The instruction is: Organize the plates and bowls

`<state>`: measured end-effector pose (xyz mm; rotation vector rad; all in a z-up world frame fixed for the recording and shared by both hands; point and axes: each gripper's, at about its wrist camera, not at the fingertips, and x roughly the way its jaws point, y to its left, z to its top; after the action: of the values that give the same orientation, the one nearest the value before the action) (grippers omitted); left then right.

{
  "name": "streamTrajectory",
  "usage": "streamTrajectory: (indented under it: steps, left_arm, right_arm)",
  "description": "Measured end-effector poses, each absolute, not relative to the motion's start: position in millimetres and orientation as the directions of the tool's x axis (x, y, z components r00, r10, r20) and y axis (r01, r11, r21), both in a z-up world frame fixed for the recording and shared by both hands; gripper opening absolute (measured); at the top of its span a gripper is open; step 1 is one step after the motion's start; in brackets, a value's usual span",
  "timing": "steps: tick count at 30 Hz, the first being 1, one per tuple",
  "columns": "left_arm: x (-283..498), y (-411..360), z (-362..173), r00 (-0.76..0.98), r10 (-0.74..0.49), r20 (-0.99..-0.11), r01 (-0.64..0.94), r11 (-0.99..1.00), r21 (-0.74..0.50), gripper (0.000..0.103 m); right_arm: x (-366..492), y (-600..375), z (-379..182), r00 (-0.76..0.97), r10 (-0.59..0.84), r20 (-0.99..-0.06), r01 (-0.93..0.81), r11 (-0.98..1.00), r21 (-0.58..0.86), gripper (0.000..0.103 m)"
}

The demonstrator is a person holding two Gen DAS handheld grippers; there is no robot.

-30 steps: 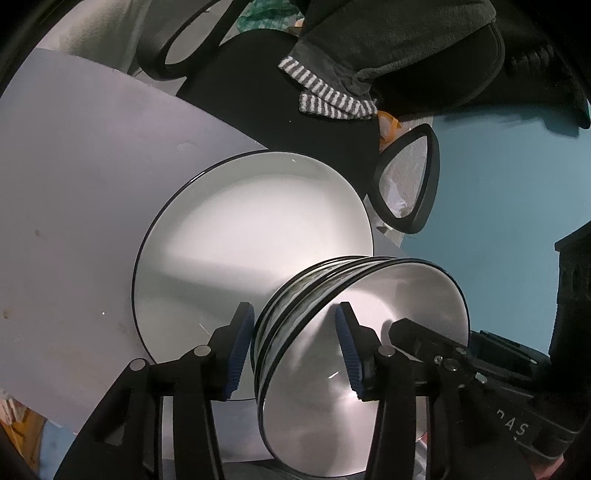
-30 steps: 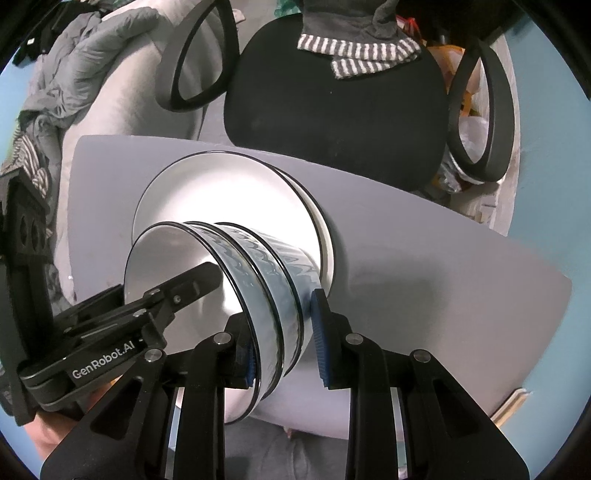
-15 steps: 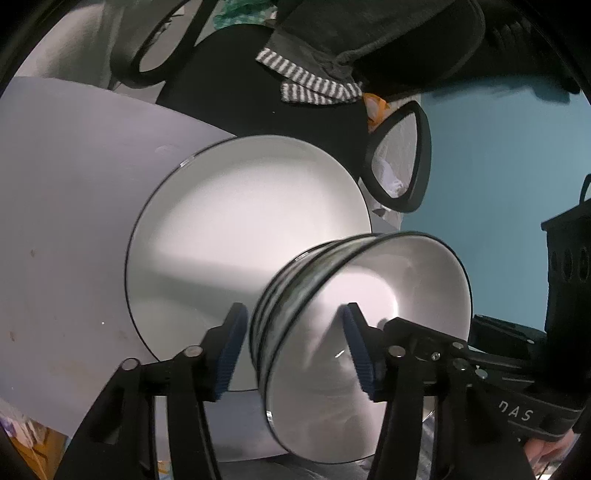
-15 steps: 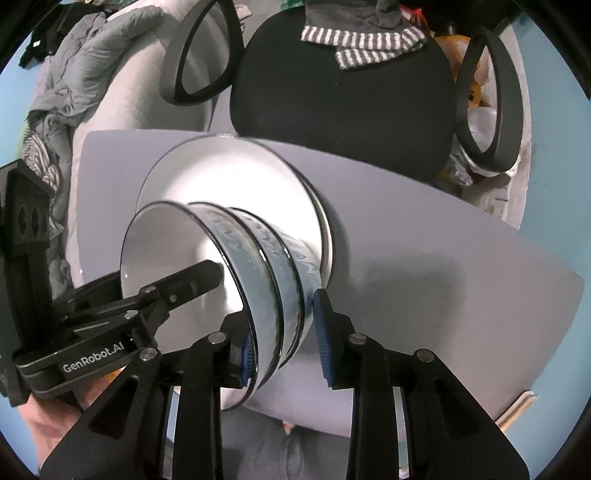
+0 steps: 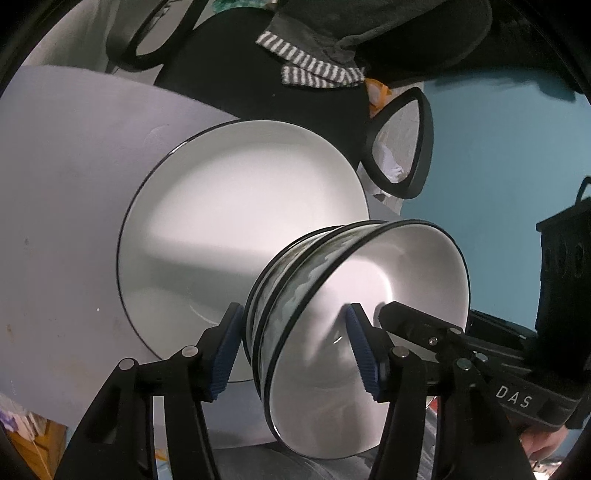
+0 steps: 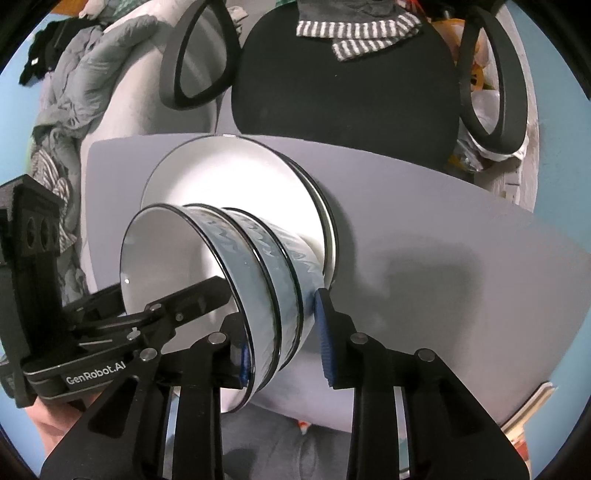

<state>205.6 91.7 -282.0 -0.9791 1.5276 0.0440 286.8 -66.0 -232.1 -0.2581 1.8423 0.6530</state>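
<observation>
A stack of three nested bowls (image 5: 332, 291) with blue wavy sides stands on a stack of white black-rimmed plates (image 5: 229, 206) on a grey table (image 5: 62, 192). My left gripper (image 5: 295, 350) straddles the bowls' rims, one pad outside and one inside, closed on them. My right gripper (image 6: 284, 343) grips the opposite side of the bowl stack (image 6: 258, 266), one pad inside, the other against the lowest bowl's wall. The plates (image 6: 236, 177) also show in the right wrist view. Each gripper shows in the other's view.
A black office chair (image 6: 343, 85) with armrests stands behind the table, with a striped dark garment (image 6: 354, 33) over its back. Grey clothing (image 6: 74, 85) lies at the left. A teal wall (image 5: 498, 166) is at the right. The grey table's edge (image 6: 480, 417) lies near right.
Both grippers and the bowl stack shifted slightly over the plates; the bowls stay gripped from both sides, and the view sits a little closer.
</observation>
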Motion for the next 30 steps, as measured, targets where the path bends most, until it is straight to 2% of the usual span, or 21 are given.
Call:
streamTrajectory:
  steps: [2,3,7,22,30]
  left_arm:
    - [202.2,93.0,-279.2,0.121,-0.517,-0.847,-0.580,0.656,-0.483,0.049]
    - [200.6,92.9,-278.8,0.117,-0.508,-0.853,-0.578,0.664,-0.475,0.047]
    - [192.4,97.8,-280.3,0.116,-0.501,-0.858,-0.601,0.653,-0.462,0.041]
    - [178.6,114.7,-278.4,0.138,-0.463,-0.875,-0.609,0.657,-0.444,0.041]
    - [179.6,105.3,-270.7,0.141,-0.441,-0.886,-0.552,0.708,-0.440,0.038]
  right_arm:
    - [284.9,-65.7,-233.0,-0.361,0.131,-0.923,-0.475,0.826,0.303,0.025]
    - [283.5,-65.9,-234.4,-0.360,0.123,-0.925,-0.472,0.831,0.294,0.021]
    - [280.4,-69.9,-241.3,-0.362,0.122,-0.924,-0.442,0.850,0.285,0.019]
    - [274.6,-51.5,-239.9,-0.319,0.134,-0.938,-0.465,0.840,0.278,0.018]
    - [277.7,-53.8,-239.2,-0.282,0.117,-0.952,-0.496,0.832,0.249,0.018]
